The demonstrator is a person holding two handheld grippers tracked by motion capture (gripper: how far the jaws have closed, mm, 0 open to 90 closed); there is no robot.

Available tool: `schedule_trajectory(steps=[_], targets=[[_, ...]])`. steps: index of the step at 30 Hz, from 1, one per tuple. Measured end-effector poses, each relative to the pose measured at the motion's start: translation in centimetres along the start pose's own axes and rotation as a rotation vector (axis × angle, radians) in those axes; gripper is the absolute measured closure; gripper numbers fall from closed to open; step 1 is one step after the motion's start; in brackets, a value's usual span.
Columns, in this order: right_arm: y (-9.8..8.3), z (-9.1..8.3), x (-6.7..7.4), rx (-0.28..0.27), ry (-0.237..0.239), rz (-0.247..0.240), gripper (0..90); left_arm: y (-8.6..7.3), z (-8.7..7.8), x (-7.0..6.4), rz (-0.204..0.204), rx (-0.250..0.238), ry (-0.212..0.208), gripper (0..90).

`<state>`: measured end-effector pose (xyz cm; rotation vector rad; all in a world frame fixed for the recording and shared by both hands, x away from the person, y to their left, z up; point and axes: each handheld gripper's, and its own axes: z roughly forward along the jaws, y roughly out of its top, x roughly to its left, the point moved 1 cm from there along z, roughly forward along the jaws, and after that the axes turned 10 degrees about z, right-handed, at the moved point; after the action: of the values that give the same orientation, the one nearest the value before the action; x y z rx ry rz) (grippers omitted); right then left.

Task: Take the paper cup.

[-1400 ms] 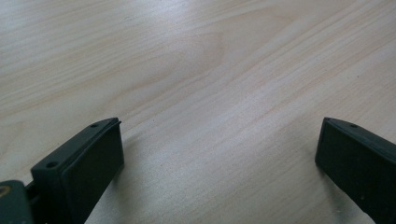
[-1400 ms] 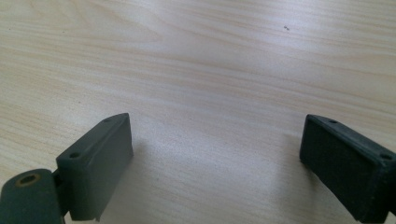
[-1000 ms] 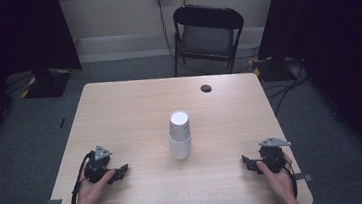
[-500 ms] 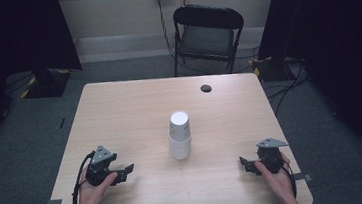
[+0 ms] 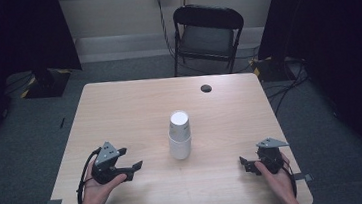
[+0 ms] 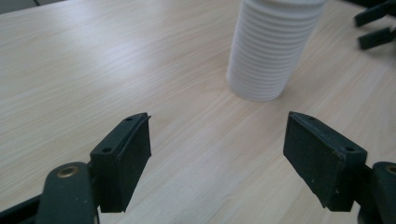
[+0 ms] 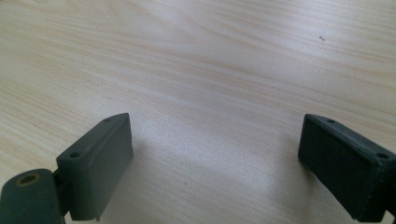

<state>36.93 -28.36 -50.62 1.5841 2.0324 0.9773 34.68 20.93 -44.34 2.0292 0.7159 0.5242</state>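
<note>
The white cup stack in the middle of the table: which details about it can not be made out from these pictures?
- The number of cups: in the high view the white cup stack is too small to count.
- Its top: the upper edge of the left gripper view cuts it off.
- Whether anything lies under or inside it: its own walls hide that.
- The small dark thing on the table behind it: too small to identify.
</note>
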Motion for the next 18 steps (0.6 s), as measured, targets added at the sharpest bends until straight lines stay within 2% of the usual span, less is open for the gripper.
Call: schedule_trajectory(steps=[1,3,10,14,15,18], targets=[[0.0,0.0,0.0,-0.001,-0.002,0.000,9.5,0.2,-0.1,0.0,0.000,-0.008,0.009,23.1],[0.0,0.0,0.0,-0.001,-0.003,0.002,9.5,0.5,-0.1,-0.1,-0.014,-0.024,-0.015,23.1],[0.0,0.0,0.0,-0.001,-0.003,0.001,9.5,1.9,0.1,-0.6,0.006,-0.044,-0.013,26.3],[0.0,0.0,0.0,-0.001,-0.004,0.002,9.4,2.8,0.3,-0.4,-0.033,-0.071,-0.036,26.4],[0.0,0.0,0.0,-0.001,-0.004,0.003,9.3,3.1,0.2,-0.3,-0.035,-0.078,-0.047,26.4],[0.0,0.0,0.0,-0.001,-0.005,0.003,9.3,4.0,0.2,-0.2,-0.031,-0.088,-0.043,26.4]])
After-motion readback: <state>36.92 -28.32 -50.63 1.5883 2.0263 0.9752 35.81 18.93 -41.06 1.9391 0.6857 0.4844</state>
